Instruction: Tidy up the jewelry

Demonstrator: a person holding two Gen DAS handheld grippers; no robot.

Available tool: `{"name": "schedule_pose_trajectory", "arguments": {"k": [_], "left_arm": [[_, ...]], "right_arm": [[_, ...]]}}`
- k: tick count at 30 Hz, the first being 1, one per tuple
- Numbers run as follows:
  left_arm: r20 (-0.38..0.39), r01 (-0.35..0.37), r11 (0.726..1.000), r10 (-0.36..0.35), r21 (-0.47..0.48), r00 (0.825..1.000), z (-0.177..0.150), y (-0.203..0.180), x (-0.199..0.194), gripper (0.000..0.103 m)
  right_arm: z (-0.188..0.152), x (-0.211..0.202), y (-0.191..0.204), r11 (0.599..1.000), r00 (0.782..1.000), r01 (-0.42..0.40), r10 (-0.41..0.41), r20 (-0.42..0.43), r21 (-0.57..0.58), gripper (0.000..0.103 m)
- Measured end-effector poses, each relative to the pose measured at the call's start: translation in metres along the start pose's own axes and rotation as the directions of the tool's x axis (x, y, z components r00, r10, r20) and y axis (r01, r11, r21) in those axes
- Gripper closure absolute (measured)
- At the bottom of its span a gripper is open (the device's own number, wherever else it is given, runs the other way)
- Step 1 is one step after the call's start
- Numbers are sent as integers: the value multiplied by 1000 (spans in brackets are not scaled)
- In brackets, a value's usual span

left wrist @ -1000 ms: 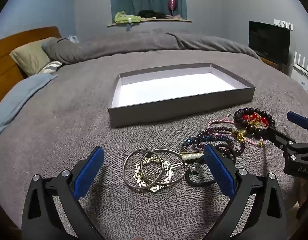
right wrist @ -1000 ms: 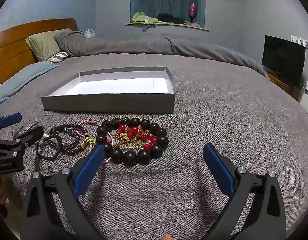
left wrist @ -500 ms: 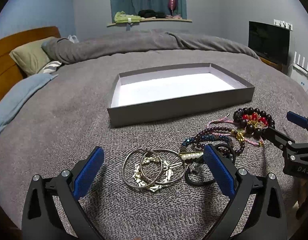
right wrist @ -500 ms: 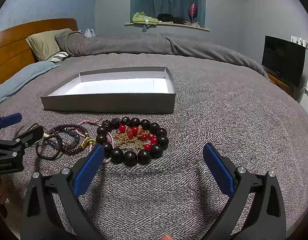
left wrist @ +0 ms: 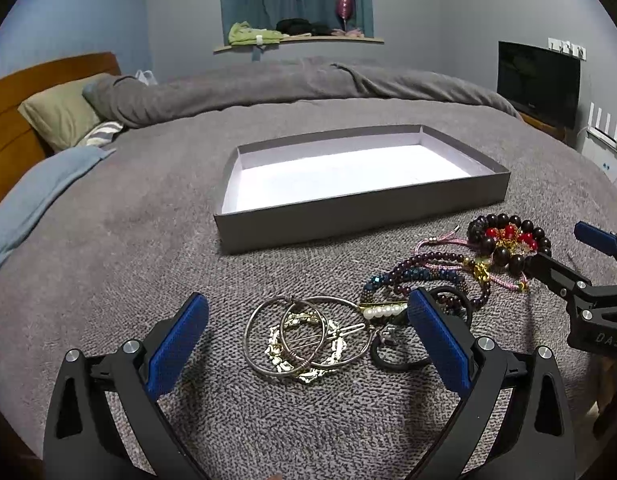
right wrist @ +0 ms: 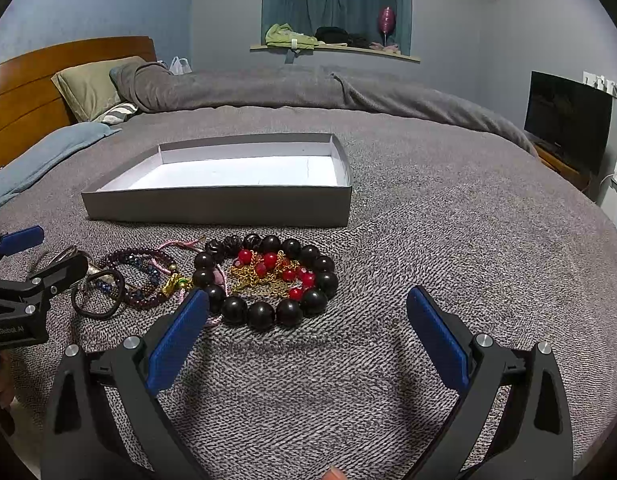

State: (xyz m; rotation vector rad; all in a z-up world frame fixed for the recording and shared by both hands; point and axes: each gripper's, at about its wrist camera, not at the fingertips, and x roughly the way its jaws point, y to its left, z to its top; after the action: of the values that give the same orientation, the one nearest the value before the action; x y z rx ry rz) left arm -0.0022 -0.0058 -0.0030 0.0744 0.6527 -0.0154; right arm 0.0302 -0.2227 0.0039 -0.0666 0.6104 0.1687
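The left gripper (left wrist: pixel 308 344) stands wide apart and holds nothing, its blue pads either side of two silver bangles (left wrist: pixel 304 334) that overlap on the grey blanket (left wrist: pixel 108 264). A pale filigree piece lies under the bangles, half hidden. The gripper's right pad covers part of a pearl clip (left wrist: pixel 382 311) and a black hair tie (left wrist: pixel 392 360). To the right, thin beaded strands (left wrist: pixel 428 266) are tangled together, too knotted to count. The right gripper (right wrist: pixel 308 344) is also wide and empty, its left pad touching the large dark-bead bracelet (right wrist: pixel 268 280), which rings a red-bead gold chain (right wrist: pixel 268 270). One empty grey tray (right wrist: pixel 216 204) sits farther back.
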Motion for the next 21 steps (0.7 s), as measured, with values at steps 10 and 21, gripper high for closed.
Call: {"name": "schedule_pose_trajectory", "arguments": {"k": [10, 21], "left_arm": [[1, 1, 1000, -1, 0, 1000, 0, 1, 0, 4], [-3, 2, 1000, -2, 1, 1000, 0, 2, 1, 4]], "right_arm": [[0, 0, 2, 1000, 1000, -1, 1, -3, -2, 5], [0, 0, 2, 1000, 1000, -1, 1, -4, -3, 5]]}}
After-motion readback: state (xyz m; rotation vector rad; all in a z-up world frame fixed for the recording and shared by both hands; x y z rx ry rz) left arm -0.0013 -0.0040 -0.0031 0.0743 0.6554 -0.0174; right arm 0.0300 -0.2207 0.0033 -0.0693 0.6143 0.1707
